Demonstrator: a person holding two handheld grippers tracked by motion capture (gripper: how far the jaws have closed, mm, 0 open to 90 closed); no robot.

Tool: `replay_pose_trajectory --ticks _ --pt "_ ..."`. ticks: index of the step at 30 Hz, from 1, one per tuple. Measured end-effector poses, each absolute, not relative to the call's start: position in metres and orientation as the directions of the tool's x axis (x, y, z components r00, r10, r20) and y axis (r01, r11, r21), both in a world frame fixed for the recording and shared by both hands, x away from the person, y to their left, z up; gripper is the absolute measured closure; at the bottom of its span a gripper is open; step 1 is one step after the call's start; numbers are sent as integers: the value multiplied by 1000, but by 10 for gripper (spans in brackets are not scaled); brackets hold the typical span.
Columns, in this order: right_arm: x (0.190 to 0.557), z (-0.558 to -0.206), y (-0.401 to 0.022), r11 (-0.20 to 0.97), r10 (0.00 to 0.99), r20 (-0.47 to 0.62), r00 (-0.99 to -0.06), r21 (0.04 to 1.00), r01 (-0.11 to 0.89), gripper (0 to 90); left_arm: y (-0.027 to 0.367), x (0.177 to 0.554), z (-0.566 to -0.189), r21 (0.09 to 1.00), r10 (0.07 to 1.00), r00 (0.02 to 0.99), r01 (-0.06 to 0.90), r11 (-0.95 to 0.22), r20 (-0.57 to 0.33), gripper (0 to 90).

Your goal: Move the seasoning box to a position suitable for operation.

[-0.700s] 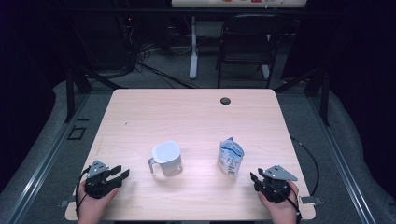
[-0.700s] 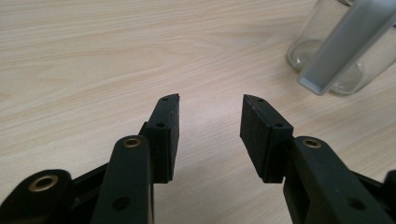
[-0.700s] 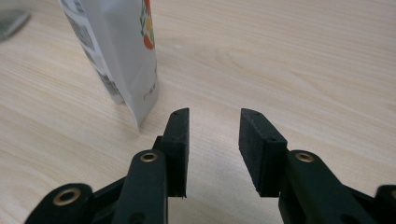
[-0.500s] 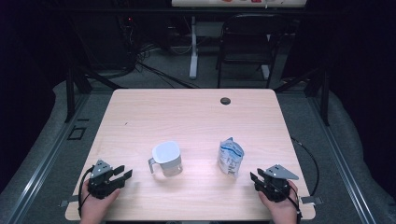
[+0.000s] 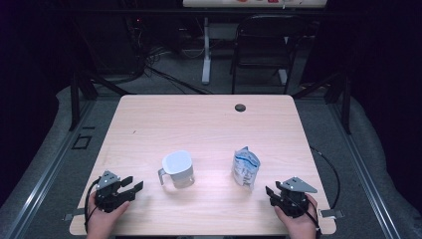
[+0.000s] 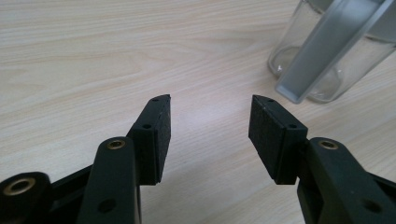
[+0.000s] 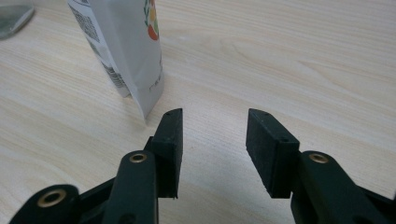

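My worktop (image 5: pixel 209 124) is pale matt wood grain. The jug (image 5: pixel 177 169) looks clear smooth plastic, the pouch (image 5: pixel 246 167) glossy printed film, my pads (image 6: pixel 161 135) matt rubber.

Left gripper (image 5: pixel 130 186) sat near the desk's near-left corner, held by the left hand (image 5: pixel 103 220) coming up from the near edge, jaws wide apart, nothing between the pads (image 6: pixel 159 135). Right gripper (image 5: pixel 269 193) sat near the near-right corner in the right hand (image 5: pixel 297 221), jaws also apart and empty, tips just above the desk surface.
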State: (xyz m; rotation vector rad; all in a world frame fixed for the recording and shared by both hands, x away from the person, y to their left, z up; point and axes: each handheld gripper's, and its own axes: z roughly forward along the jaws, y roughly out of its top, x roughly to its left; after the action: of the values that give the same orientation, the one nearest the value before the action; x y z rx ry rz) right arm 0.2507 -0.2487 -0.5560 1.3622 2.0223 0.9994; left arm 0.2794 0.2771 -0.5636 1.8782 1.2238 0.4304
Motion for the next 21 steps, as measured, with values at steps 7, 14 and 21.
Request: replay_pose_trajectory --ticks 7,14,21 --pt "251 -556 -245 244 923 -12 -384 791 561 585 274 284 -548 797 867 460 588 -139 -188 524" --pt "250 -556 -247 227 928 -2 -374 797 560 576 265 291 -535 799 873 447 588 -121 -197 525" --pt "248 -555 -250 207 931 14 -365 802 560 566 247 290 -530 822 864 481 546 -162 -149 523"
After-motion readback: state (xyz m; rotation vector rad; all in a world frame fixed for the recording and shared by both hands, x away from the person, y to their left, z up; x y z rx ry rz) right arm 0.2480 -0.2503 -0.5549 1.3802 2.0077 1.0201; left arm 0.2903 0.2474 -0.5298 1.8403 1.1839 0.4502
